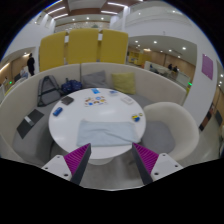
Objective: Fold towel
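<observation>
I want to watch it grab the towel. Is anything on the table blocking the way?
Nothing visible blocks it. The towel lies on the table just ahead of the open gripper, with only bare tabletop between. The small items sit beyond the towel.

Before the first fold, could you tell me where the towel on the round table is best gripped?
Probably the towel's near edge, approached from this side: it lies flat just beyond the open gripper, that edge facing the fingers, with bare table around it.
</observation>
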Motion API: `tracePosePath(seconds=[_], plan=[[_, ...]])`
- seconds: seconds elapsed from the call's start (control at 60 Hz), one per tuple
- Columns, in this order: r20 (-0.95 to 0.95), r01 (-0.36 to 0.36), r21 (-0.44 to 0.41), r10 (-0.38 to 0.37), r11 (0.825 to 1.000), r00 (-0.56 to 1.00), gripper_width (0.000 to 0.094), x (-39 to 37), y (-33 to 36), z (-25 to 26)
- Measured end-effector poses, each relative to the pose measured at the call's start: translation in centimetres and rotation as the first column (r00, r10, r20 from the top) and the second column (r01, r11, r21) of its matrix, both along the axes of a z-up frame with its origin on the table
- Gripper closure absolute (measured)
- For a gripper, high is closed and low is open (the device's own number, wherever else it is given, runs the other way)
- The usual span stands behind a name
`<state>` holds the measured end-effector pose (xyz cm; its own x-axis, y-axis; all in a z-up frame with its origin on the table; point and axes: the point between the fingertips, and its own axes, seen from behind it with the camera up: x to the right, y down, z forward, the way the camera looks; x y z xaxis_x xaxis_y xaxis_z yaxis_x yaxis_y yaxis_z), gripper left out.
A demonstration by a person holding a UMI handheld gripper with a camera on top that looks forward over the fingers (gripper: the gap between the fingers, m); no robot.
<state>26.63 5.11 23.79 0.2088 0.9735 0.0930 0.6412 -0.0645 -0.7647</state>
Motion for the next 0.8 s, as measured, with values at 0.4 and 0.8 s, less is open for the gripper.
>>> tracePosePath(seconds=[0.4, 0.8], plan=[[-0.022, -0.147, -0.078, 0.146, 0.986, 0.989, 0.0065, -11.0, -14.9, -9.6], [0.020, -0.126, -0.014, 0.126, 0.992, 0.992, 0.0125, -23.9, -13.9, -23.3]])
